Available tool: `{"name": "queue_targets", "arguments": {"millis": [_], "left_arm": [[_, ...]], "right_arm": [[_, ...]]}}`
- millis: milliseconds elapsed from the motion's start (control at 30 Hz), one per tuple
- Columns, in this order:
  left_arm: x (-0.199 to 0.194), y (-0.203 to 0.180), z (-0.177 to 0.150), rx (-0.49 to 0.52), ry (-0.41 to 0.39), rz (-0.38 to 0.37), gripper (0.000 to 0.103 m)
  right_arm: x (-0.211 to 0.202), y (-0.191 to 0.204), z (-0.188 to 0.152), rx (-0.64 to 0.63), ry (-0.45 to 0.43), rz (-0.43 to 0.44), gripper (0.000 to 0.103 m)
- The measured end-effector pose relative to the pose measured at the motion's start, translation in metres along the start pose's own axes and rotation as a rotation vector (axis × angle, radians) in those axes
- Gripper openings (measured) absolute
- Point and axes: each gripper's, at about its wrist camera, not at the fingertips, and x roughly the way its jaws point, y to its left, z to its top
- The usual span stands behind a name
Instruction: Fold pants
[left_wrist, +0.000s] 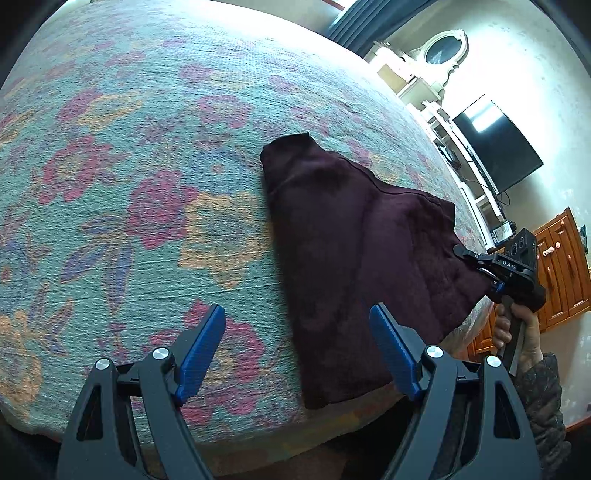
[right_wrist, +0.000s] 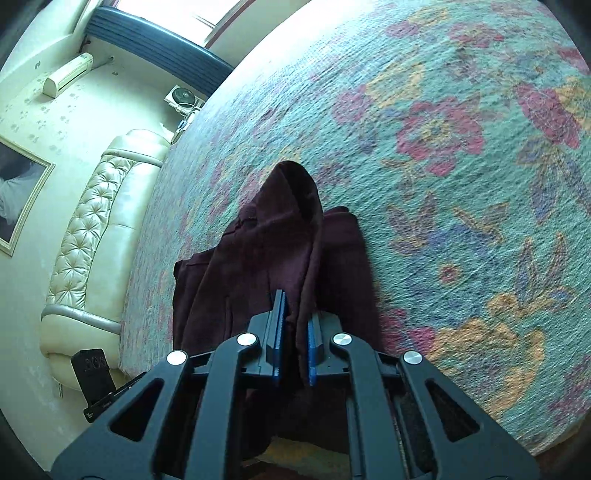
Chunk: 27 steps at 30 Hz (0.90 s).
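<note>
dark maroon pants lie spread on a floral bedspread, reaching to its near edge. the left gripper hangs above the cloth with its blue-padded jaws wide apart and nothing between them. at the right, a hand holds the right gripper, its tip at the pants' edge. a dark screen hangs on the far wall.
</note>
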Motion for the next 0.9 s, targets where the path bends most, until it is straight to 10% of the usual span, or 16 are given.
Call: {"name": "queue_targets", "arguments": {"millis": [367,533,900], "left_arm": [[0.016,0.008,-0.002,-0.034,0.036,-0.018,0.079],[0.016,0.018,-0.003,-0.053,0.050,-0.074,0.080],[0.021,0.021,-0.006,-0.136,0.085,-0.204,0.085]], "right_arm": [[-0.007,-0.031,-0.002,0.078,-0.012,0.089,0.011],[-0.033,-0.042,-0.004,0.092,-0.022,0.117,0.056],[-0.021,-0.044,-0.027,0.152,0.068,0.178,0.064]]}}
